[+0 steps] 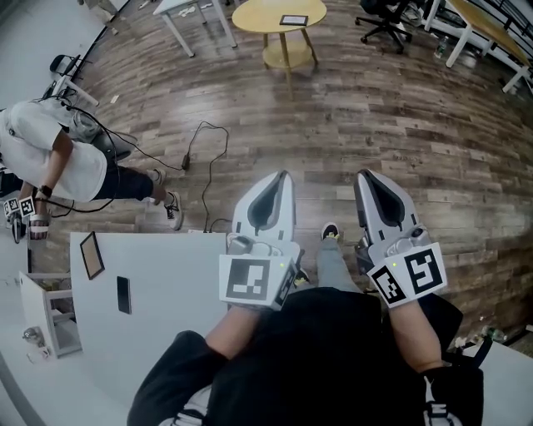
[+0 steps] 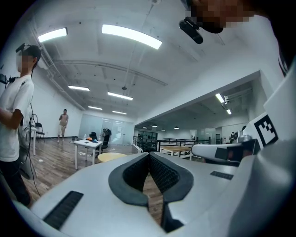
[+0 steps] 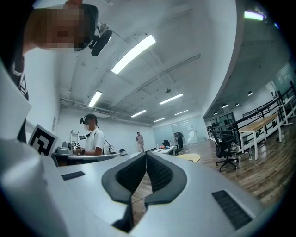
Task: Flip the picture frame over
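A wood floor (image 1: 400,125) is stretching across an open hall. A round yellow table (image 1: 279,15) is standing near a black chair (image 1: 383,21), and a cable (image 1: 213,162) is trailing over the boards. Ceiling lights (image 2: 132,36) are glowing above white walls (image 2: 46,106). A railing (image 3: 273,109) is running along one side.

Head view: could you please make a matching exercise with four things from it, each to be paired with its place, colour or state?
Things:
1. round table
2. office chair
3. brown frame
4. left gripper

Descriptions:
a. black, at the upper right
b. lying on the white desk at the left
c. yellow, at the top centre
d. shut, with nothing between its jaws

Pairs: 1-c, 2-a, 3-b, 4-d
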